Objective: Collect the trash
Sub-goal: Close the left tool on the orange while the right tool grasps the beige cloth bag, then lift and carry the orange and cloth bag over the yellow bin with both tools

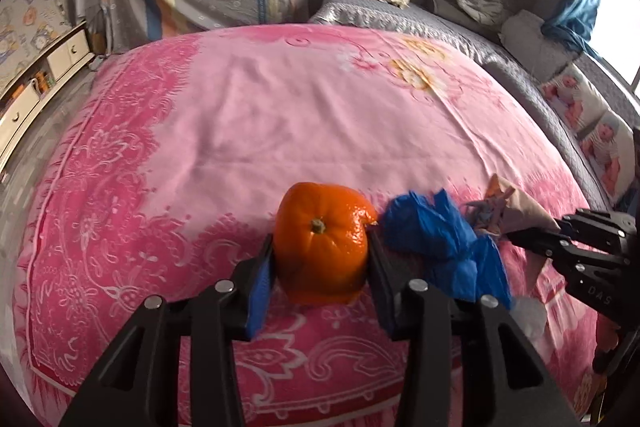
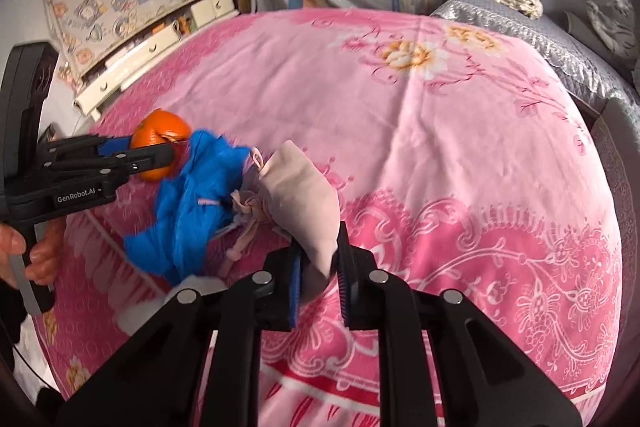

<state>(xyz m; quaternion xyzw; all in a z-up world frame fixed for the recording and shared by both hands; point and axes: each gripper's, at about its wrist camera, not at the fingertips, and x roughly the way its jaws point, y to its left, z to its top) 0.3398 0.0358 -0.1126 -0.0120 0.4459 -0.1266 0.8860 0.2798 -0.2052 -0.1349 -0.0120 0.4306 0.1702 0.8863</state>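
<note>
Left wrist view: my left gripper [image 1: 320, 251] is clenched on the orange peel [image 1: 322, 241], a hollow rind with its stem facing the camera; one blue-padded finger [image 1: 260, 279] presses its left flank and the other its right. The peel is held just above the pink floral bedspread [image 1: 240, 115]. Immediately to its right lies the crumpled blue plastic bag [image 1: 436, 239], touching or nearly touching the peel, and beyond that the pale pink cloth pouch [image 1: 520, 209], whose far end disappears into my right gripper [image 1: 516, 233] entering from the right edge.

Right wrist view: my right gripper [image 2: 318, 263] is clamped on the lower corner of the pale pink cloth pouch [image 2: 298, 199], the fabric pinched flat between both pads. The pouch's knotted drawstring hangs to the left, against the blue plastic bag [image 2: 200, 203]. Further left, my left gripper [image 2: 154, 153] grips the orange peel [image 2: 158, 131]; the person's hand [image 2: 32, 247] wraps its handle at the frame edge.

Background, both views: a grey quilt [image 2: 560, 47] beyond the bedspread [image 2: 440, 127], and a white drawer unit [image 2: 160, 47] along the wall
</note>
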